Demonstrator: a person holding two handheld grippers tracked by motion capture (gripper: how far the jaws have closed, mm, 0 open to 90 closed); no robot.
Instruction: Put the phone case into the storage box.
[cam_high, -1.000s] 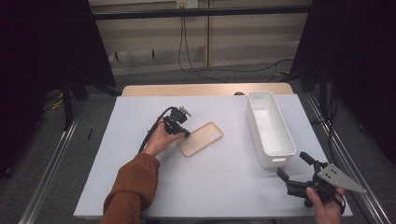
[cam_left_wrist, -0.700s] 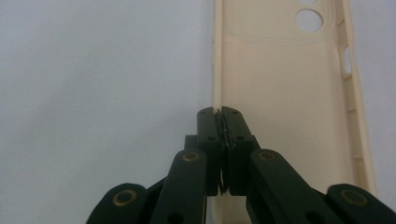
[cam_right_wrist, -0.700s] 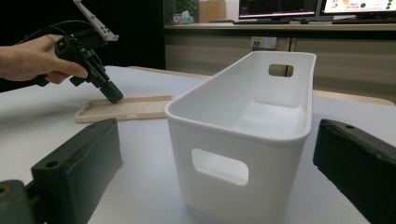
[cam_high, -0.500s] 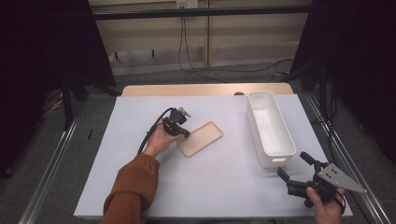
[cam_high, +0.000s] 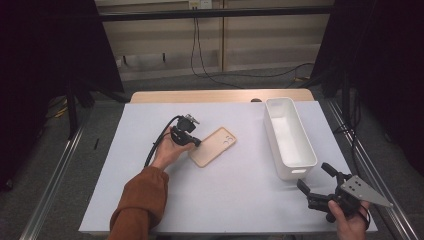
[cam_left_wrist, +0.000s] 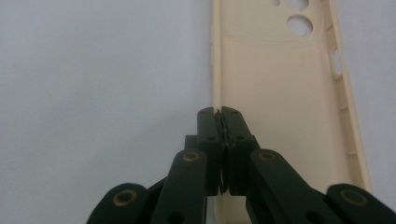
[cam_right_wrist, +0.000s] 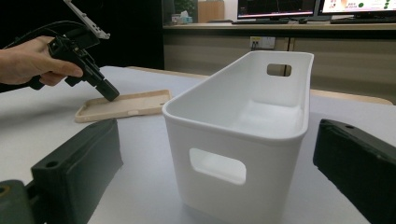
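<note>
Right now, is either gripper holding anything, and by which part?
The left gripper pinches the phone case by its long side wall; the right gripper holds nothing.

No lettering can be read anywhere (the far monitors (cam_right_wrist: 299, 7) are too blurred).

Left forearm: rust-brown sleeve (cam_high: 140, 200). Left gripper (cam_left_wrist: 219, 112): black jaws, brass-coloured pivot screws, black trailing cable (cam_high: 156, 145). Right gripper (cam_high: 316, 177): black body, grey three-cornered plate (cam_high: 364, 189) with small holes.

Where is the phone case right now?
In the high view the phone case lies flat on the white mat near the middle, left of the white bin. The left tongs are shut on its edge.
</note>
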